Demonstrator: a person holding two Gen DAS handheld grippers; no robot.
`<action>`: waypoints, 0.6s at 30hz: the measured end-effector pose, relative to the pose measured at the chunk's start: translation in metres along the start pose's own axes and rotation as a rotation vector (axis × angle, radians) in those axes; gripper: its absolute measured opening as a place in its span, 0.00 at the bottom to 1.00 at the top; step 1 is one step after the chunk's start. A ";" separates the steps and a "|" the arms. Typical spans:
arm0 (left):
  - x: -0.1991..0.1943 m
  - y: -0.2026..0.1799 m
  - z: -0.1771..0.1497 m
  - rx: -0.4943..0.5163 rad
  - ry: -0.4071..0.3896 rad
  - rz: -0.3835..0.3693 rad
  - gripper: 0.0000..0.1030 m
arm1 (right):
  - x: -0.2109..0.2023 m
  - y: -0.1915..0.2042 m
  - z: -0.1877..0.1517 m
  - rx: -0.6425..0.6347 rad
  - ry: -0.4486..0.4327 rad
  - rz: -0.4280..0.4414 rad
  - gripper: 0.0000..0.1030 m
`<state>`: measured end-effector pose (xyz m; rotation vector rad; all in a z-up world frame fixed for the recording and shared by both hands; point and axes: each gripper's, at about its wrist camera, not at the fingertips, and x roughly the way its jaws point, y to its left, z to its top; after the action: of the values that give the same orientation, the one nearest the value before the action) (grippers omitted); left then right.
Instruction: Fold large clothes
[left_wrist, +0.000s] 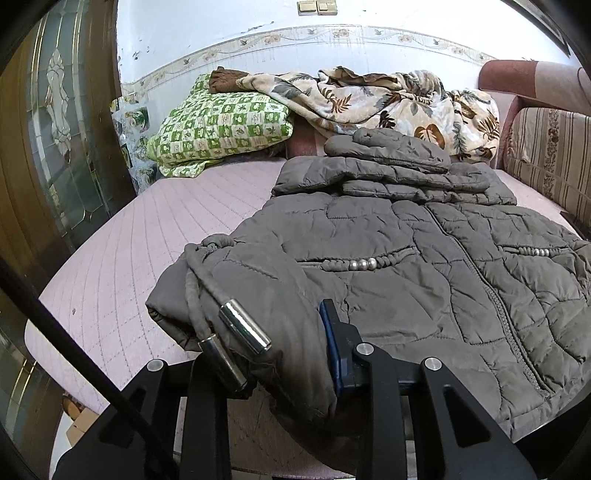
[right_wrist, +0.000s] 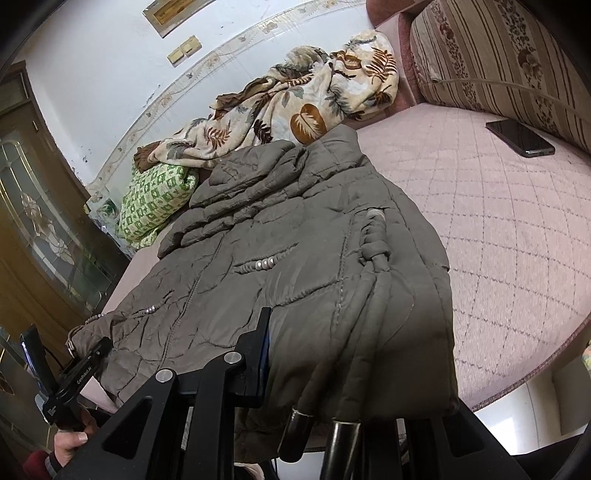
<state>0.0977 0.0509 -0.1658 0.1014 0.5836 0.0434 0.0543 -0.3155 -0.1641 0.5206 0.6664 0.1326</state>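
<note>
A grey-brown quilted jacket (left_wrist: 424, 266) lies front up on the pink bed cover (left_wrist: 155, 229), its sleeves and hood folded in at the far end. My left gripper (left_wrist: 295, 354) is shut on the jacket's near left hem corner, where drawcords with metal ends (left_wrist: 243, 325) hang. My right gripper (right_wrist: 314, 369) is shut on the near right hem corner of the jacket (right_wrist: 295, 258); its drawcords (right_wrist: 373, 291) drape over the fold. The left gripper also shows in the right wrist view (right_wrist: 79, 369), held by a hand at the lower left.
A green checked pillow (left_wrist: 221, 129) and a leaf-print blanket (left_wrist: 388, 99) lie at the head of the bed. A striped sofa cushion (right_wrist: 498, 62) borders the right side, with a black phone (right_wrist: 521, 138) beside it. A wooden glass-panelled door (left_wrist: 55, 129) stands at the left.
</note>
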 end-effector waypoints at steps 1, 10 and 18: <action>0.000 0.000 0.000 -0.001 0.000 0.000 0.27 | 0.000 0.000 0.001 -0.001 0.001 0.000 0.24; -0.001 0.000 0.001 -0.001 0.000 -0.003 0.27 | 0.000 0.000 0.005 0.030 0.006 0.010 0.24; -0.002 -0.001 0.004 -0.013 -0.005 -0.010 0.27 | 0.001 0.003 0.004 0.012 0.003 -0.006 0.24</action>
<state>0.0976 0.0495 -0.1617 0.0857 0.5787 0.0372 0.0580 -0.3142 -0.1607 0.5296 0.6723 0.1244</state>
